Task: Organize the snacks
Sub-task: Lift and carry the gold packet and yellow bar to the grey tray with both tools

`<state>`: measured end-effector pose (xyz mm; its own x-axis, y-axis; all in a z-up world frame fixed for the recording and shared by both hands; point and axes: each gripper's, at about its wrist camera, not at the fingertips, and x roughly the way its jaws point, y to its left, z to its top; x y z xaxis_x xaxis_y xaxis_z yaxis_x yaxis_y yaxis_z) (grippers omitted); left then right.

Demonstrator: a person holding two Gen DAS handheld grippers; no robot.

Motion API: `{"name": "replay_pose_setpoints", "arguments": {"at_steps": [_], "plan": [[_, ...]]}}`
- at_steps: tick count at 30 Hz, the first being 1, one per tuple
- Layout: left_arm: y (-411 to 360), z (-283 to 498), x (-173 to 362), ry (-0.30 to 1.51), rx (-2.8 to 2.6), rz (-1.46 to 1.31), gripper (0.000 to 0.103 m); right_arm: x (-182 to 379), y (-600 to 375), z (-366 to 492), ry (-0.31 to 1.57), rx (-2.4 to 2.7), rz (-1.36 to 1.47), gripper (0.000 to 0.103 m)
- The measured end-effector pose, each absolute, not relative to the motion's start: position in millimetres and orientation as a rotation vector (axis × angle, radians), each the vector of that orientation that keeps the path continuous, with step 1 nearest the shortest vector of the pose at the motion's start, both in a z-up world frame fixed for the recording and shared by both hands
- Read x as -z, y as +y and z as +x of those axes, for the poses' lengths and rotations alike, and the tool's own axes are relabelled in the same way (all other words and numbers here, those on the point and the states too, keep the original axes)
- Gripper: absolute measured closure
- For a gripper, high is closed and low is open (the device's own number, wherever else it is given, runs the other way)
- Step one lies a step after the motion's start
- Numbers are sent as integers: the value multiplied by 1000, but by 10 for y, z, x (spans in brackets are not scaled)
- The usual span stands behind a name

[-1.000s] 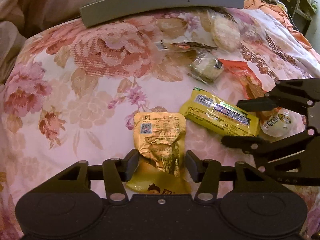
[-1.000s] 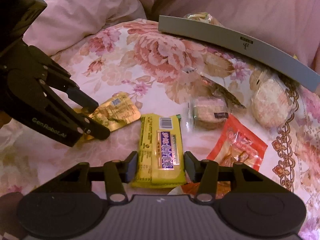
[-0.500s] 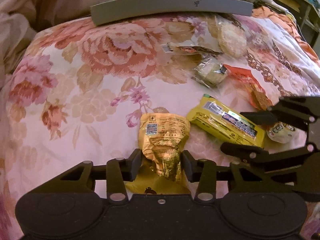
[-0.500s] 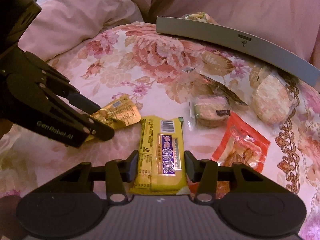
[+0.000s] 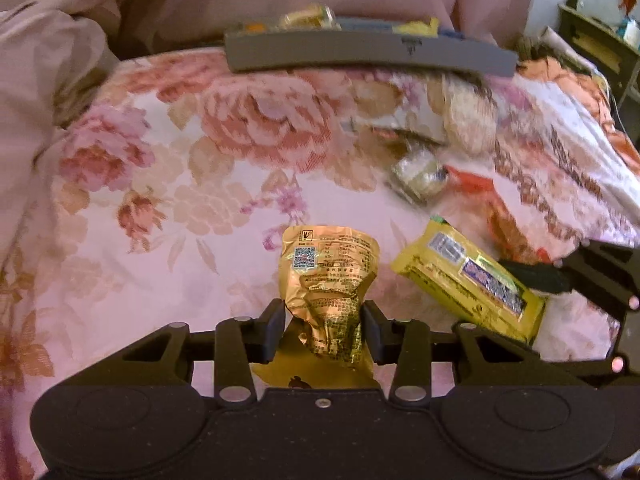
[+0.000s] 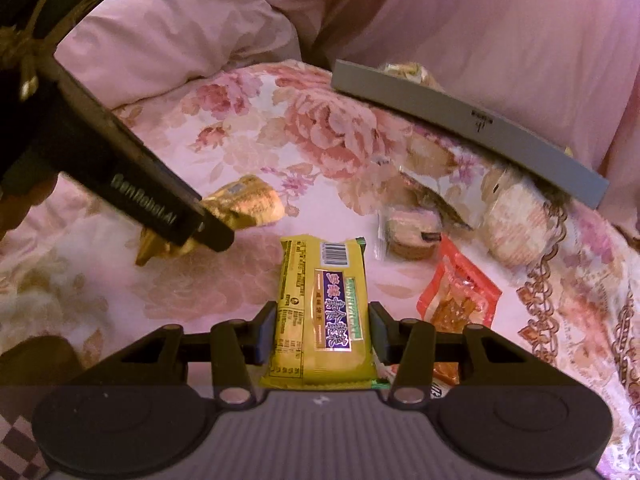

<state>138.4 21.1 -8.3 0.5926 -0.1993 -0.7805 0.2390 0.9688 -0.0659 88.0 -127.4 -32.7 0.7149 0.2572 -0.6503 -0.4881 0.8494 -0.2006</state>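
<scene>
A crumpled gold foil snack packet stands up between the pads of my left gripper, whose jaws are closing and pressing its sides in. A second gold packet lies flat under it. In the right wrist view the same gold packet shows at the tip of the left gripper. My right gripper is shut on a yellow snack bar packet with a purple label, held lengthwise between the pads. That yellow packet appears at the right of the left wrist view.
A grey tray with several snacks in it sits at the far edge of the floral bedspread. Loose on the bedspread lie a red-orange packet, a small wrapped cake and a round rice cracker. Pink pillows lie behind.
The left jaws have closed on the gold packet and crumpled it upright, lifting it. The right jaws narrowed onto the yellow packet. Both grippers shifted slightly over the bedspread.
</scene>
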Motion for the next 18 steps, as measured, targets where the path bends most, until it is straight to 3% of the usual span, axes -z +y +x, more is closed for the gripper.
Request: {"name": "replay_pose_setpoints", "arguments": {"at_steps": [18], "plan": [[92,1265,-420,657,209,55,59,-62,-1438,705,417,-339,-295,51]]}}
